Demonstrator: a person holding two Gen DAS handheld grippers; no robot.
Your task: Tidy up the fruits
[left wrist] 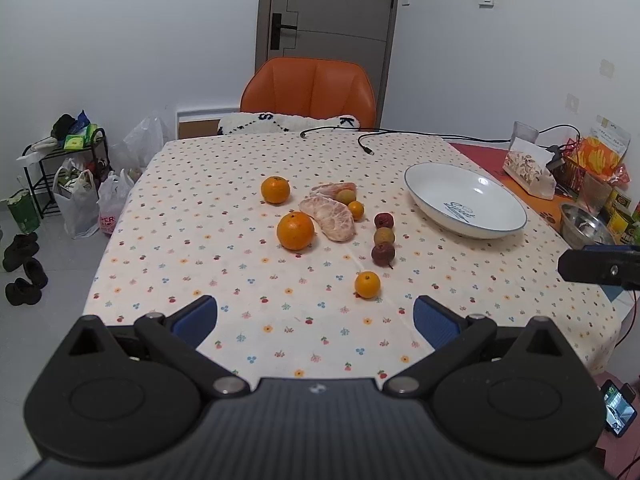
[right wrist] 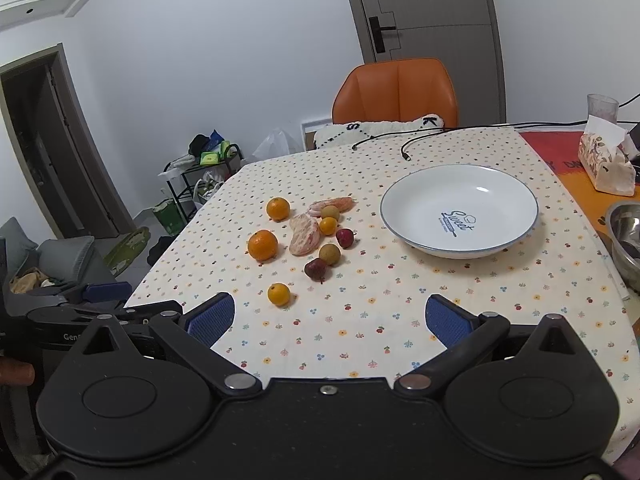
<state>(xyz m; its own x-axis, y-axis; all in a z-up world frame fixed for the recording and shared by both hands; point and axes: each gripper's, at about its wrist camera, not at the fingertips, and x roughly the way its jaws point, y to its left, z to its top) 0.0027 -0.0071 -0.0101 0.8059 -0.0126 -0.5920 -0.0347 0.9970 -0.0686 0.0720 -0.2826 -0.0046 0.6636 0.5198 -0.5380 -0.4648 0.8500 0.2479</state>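
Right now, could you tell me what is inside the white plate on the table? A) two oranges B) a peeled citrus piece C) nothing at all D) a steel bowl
C: the white plate shows only its bare printed inside, while the oranges and the other fruit lie on the tablecloth to its left.

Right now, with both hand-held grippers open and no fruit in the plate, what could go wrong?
1. The round oranges, like the nearest small orange, could roll on the tablecloth if nudged by a finger.
2. The peeled citrus segments look soft; a firm squeeze may crush them.
3. The small fruits by the peeled pieces sit tightly clustered, so grabbing the dark red fruit might knock its neighbours.
4. The plate is shallow; dropped fruit may roll out.
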